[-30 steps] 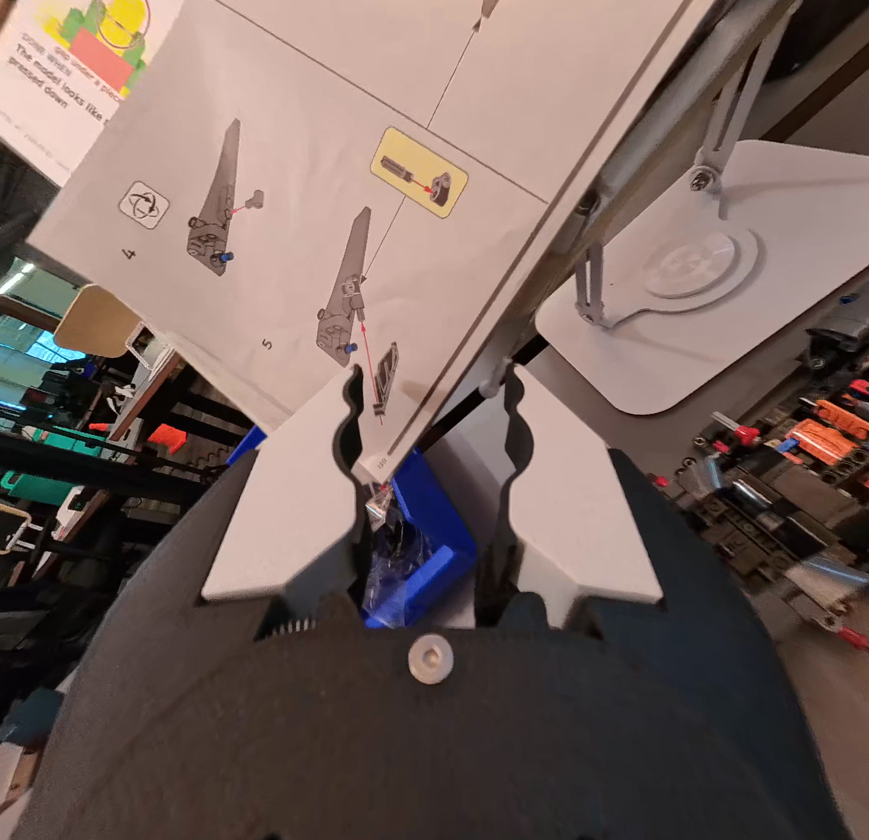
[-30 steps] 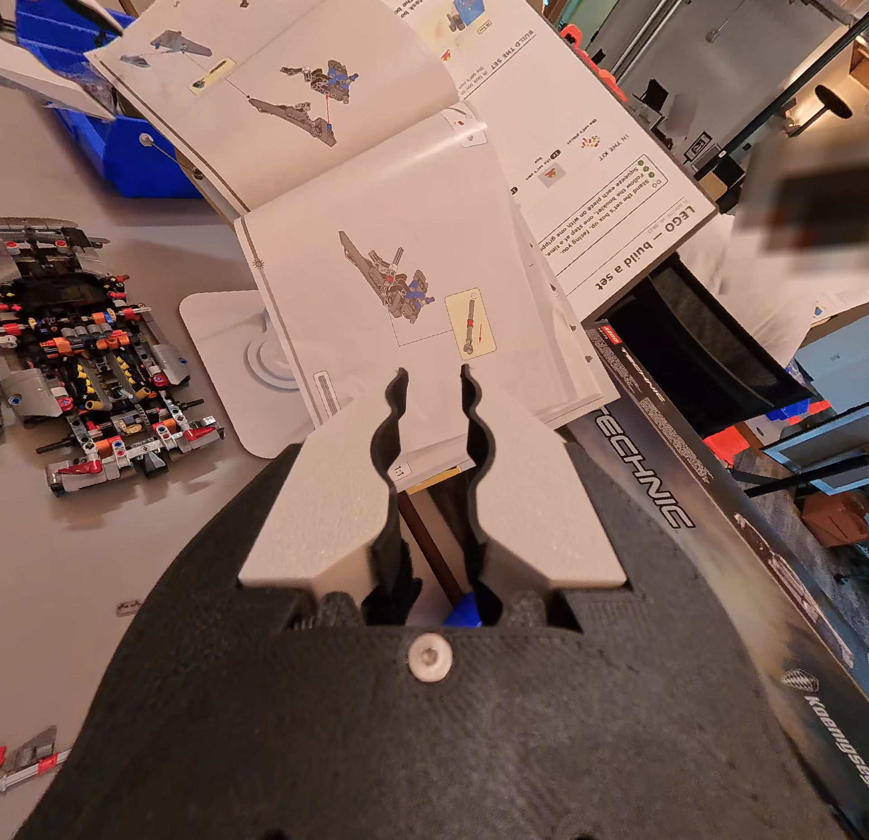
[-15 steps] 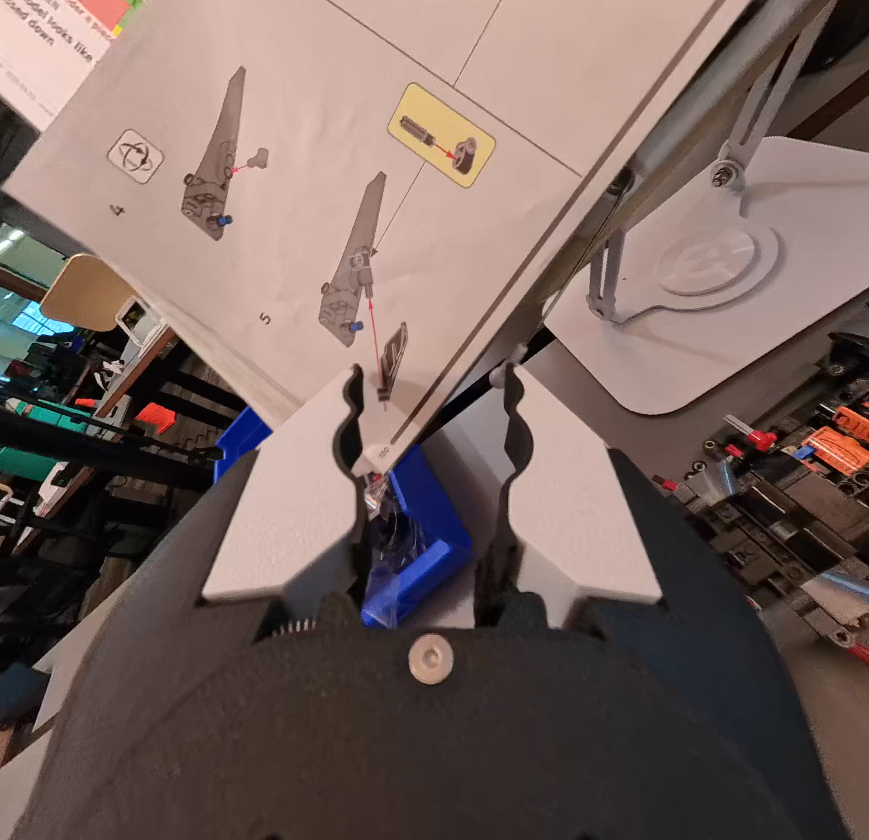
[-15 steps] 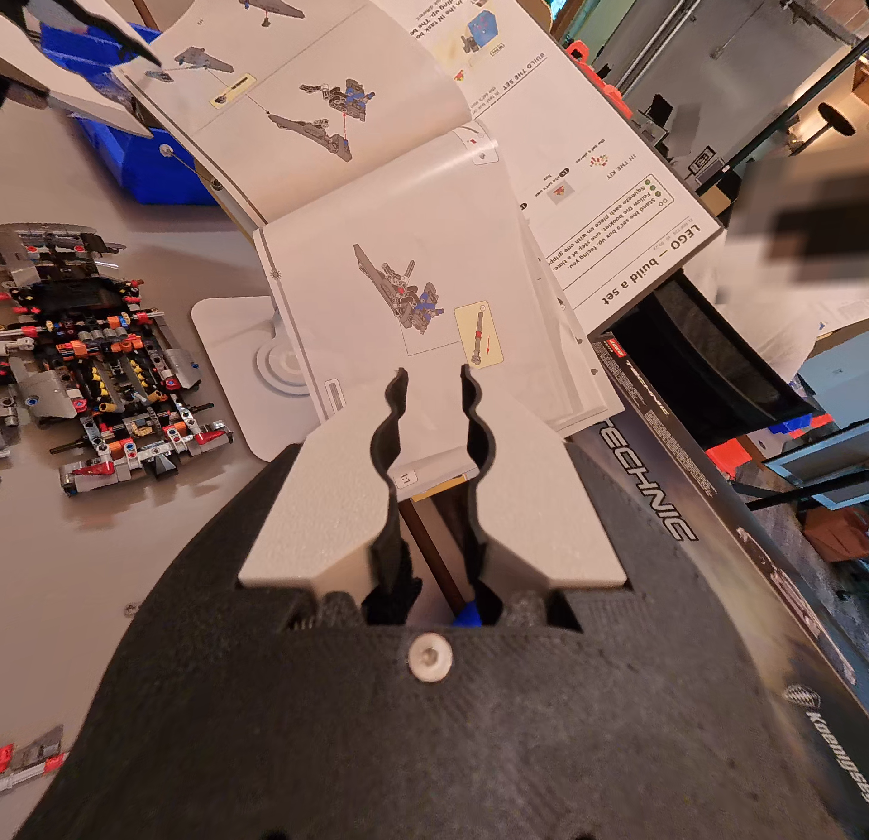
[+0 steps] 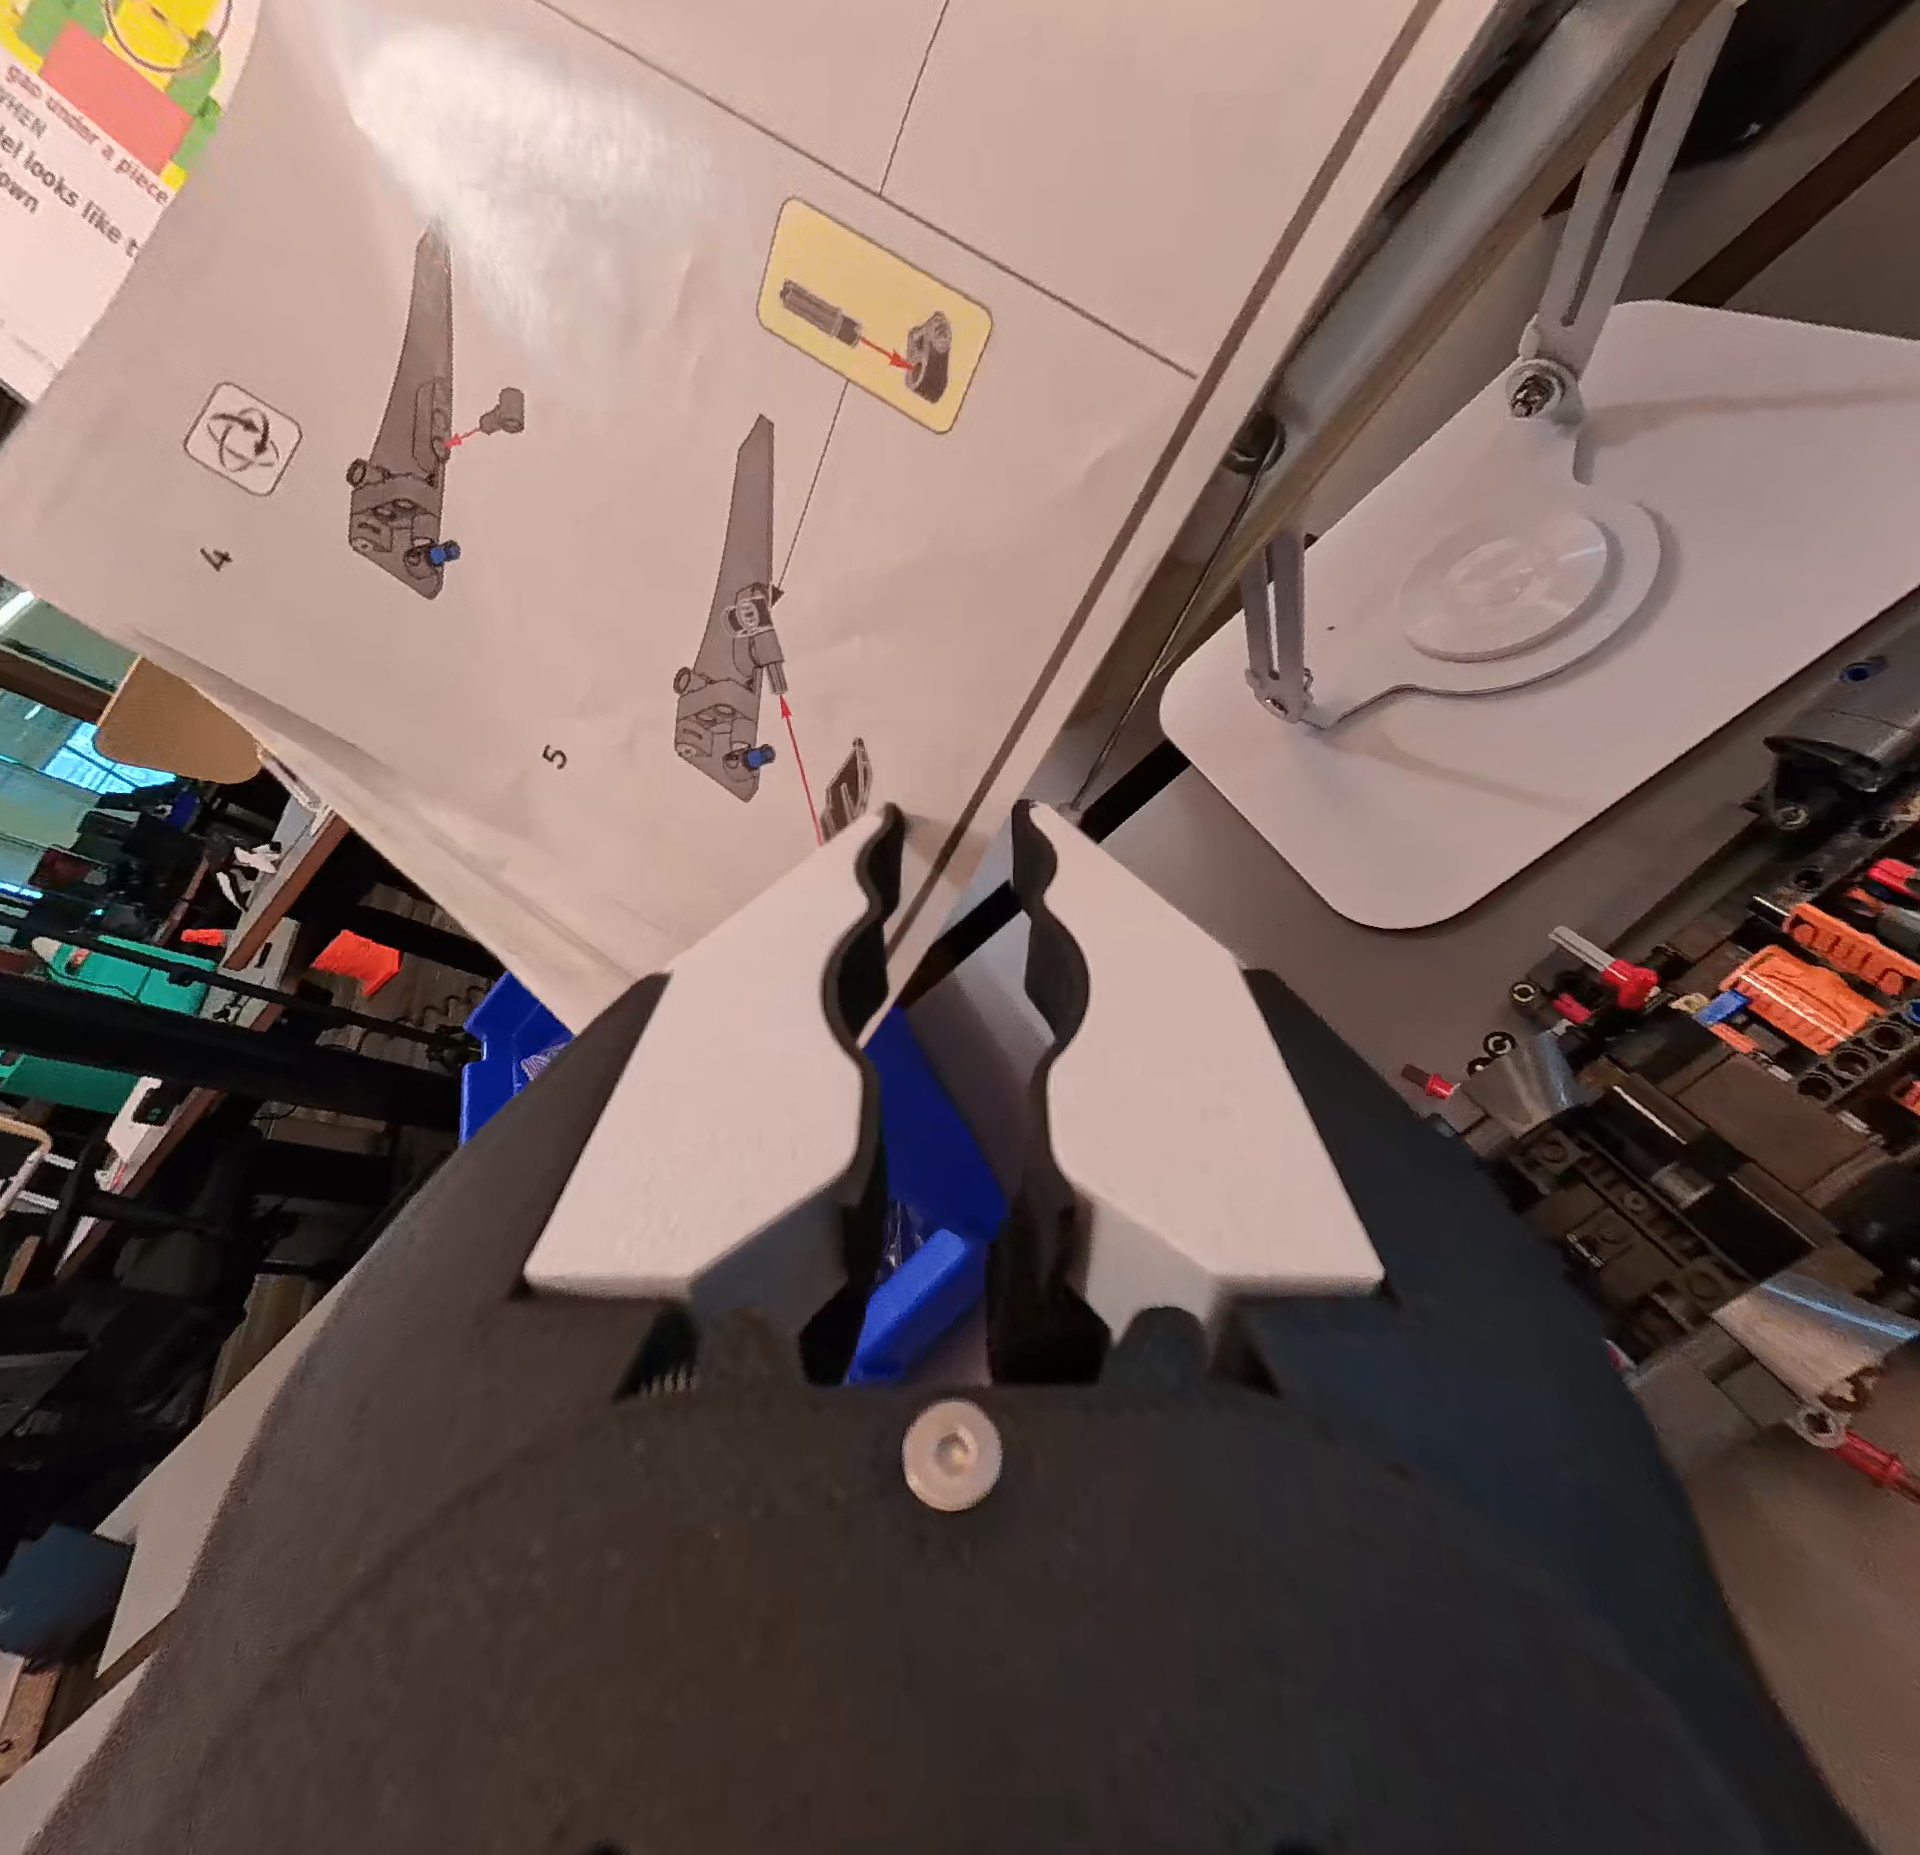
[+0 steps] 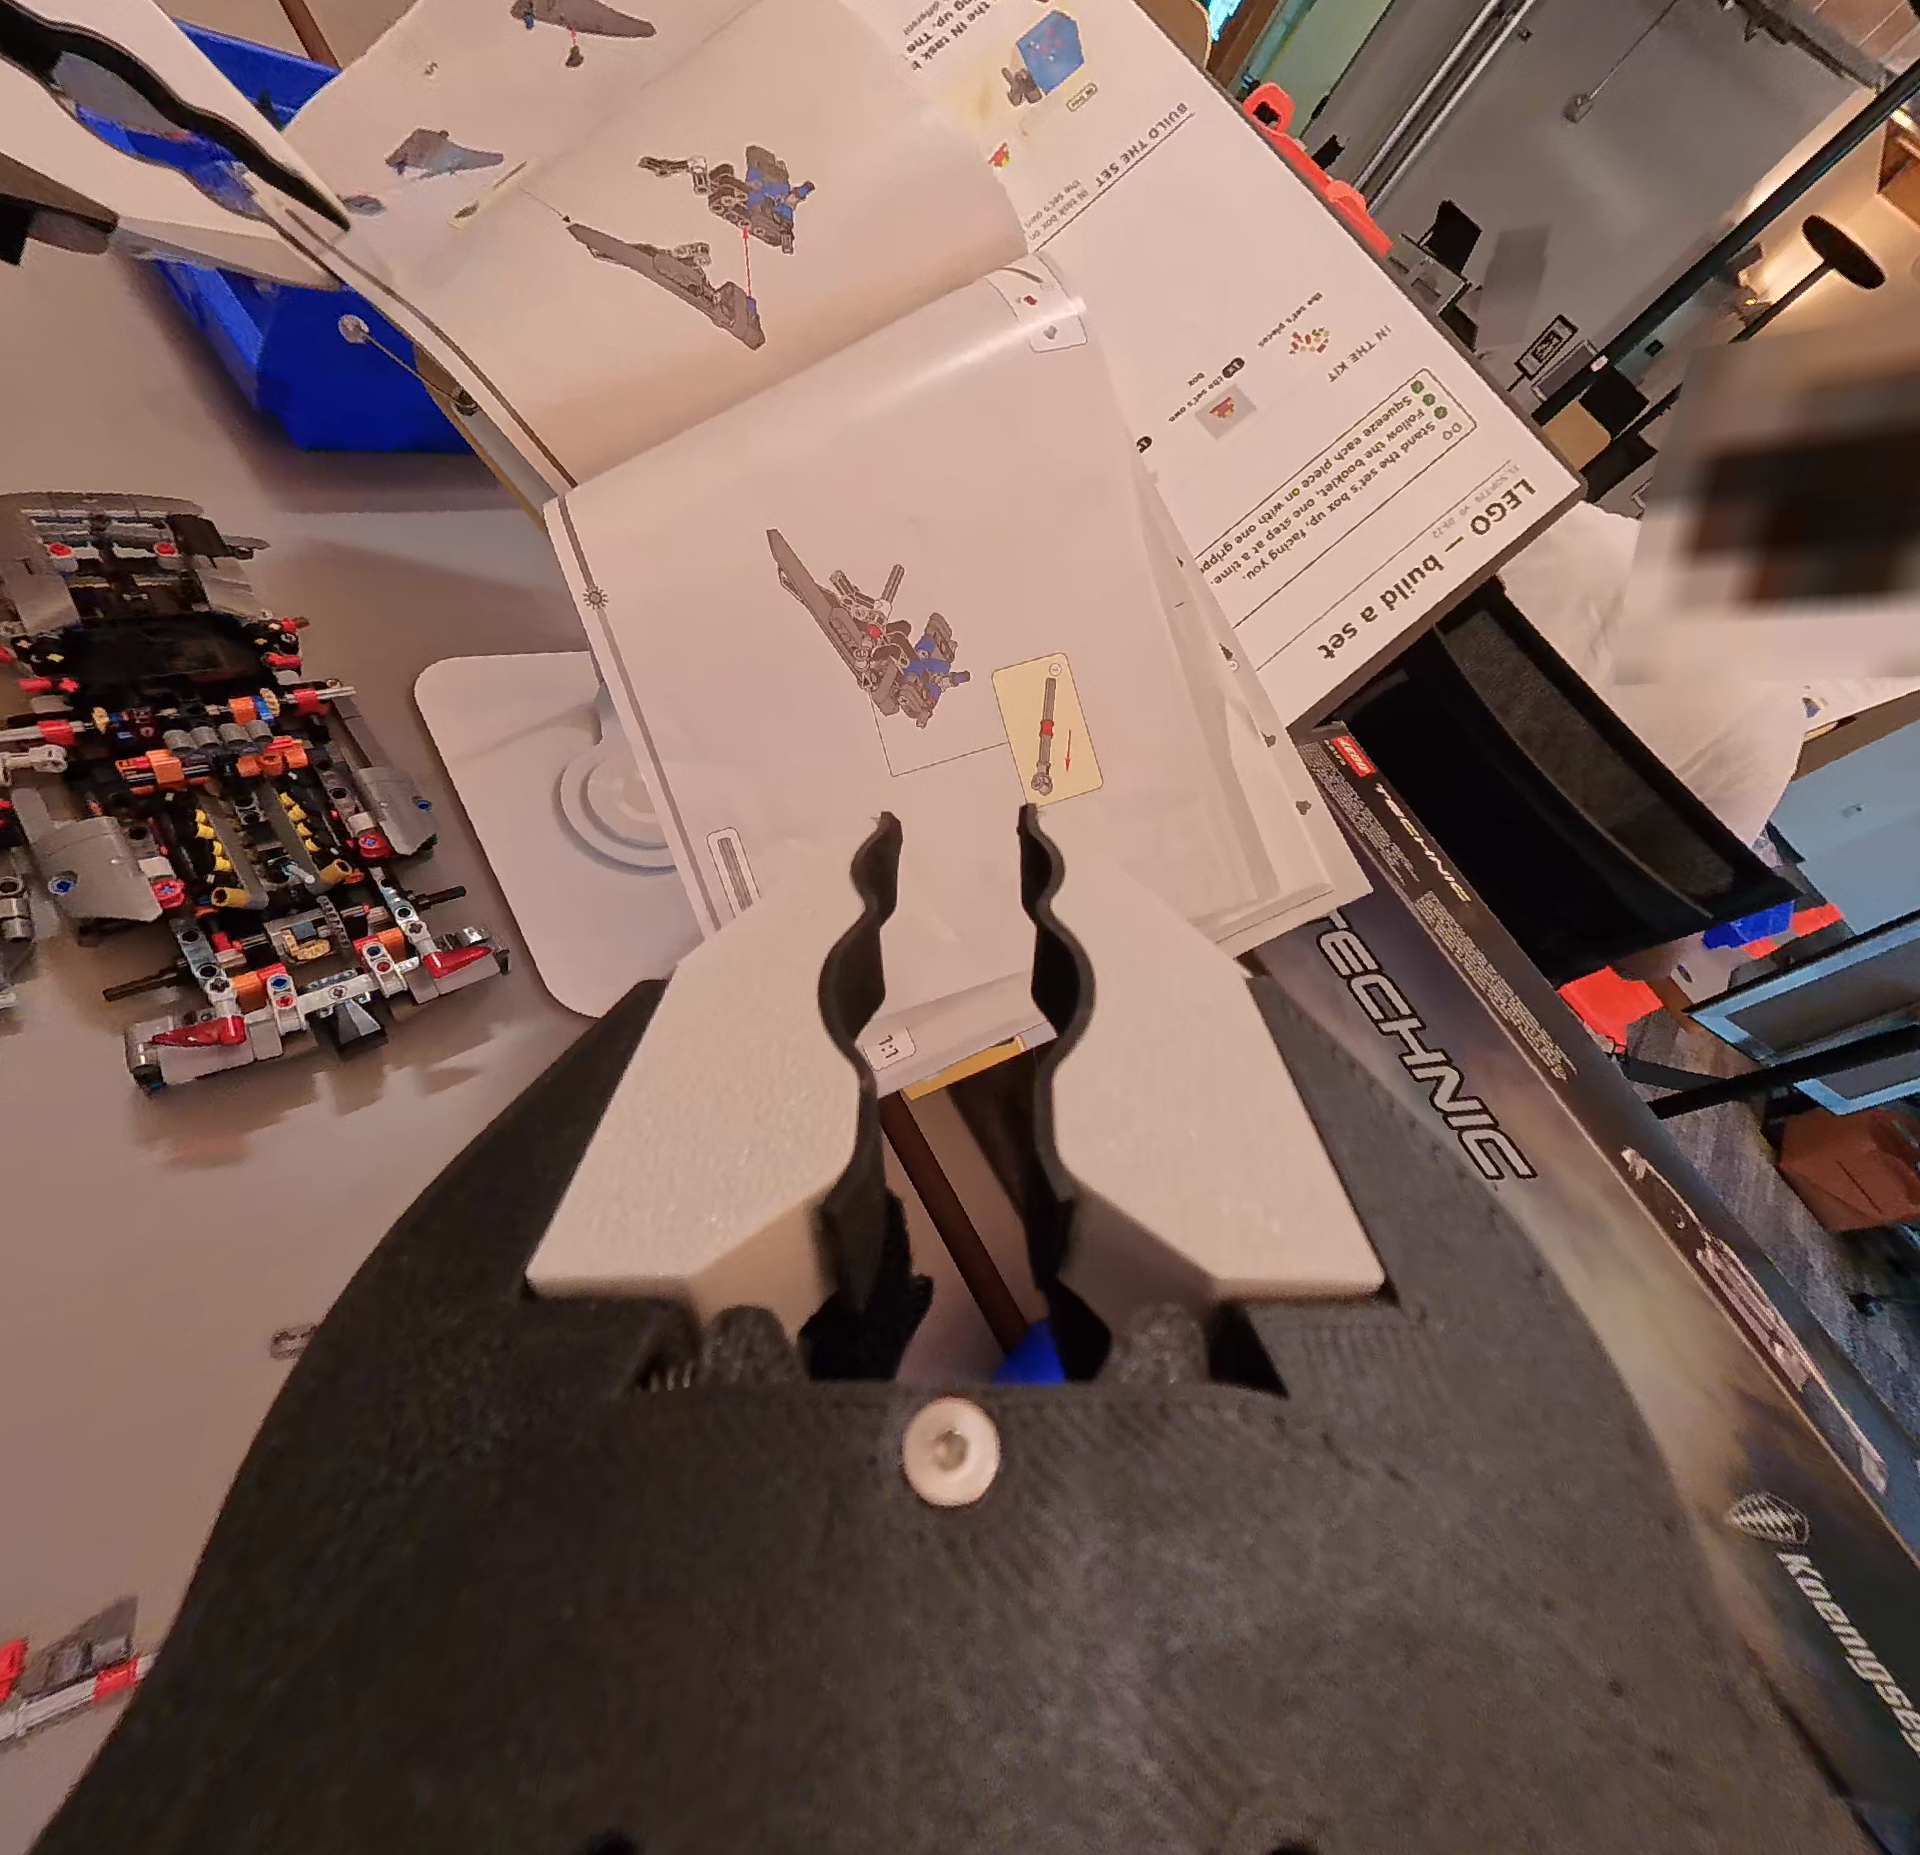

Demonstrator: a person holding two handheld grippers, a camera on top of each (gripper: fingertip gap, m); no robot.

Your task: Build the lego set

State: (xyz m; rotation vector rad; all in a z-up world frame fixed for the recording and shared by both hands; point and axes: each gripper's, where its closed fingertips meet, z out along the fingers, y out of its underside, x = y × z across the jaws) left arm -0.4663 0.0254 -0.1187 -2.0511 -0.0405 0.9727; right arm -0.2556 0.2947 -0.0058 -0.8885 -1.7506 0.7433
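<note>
Both claws frame a lifted booklet page. Left claw (image 5: pixel 951 818) has a narrow gap between its fingers, with the page (image 5: pixel 582 371) corner edge running through it; whether it pinches the paper I cannot tell. Right claw (image 6: pixel 956 818), slightly spread, holds nothing above the booklet (image 6: pixel 883 662) on its stand (image 6: pixel 499 725). Turning the page well probably means gripping only one sheet near its corner and sweeping it over slowly, without tearing. Beyond, left on the table (image 6: pixel 312 1234), lies the half-built car (image 6: pixel 208 829), flat, its long axis running towards and away from the right camera; front end unclear
</note>
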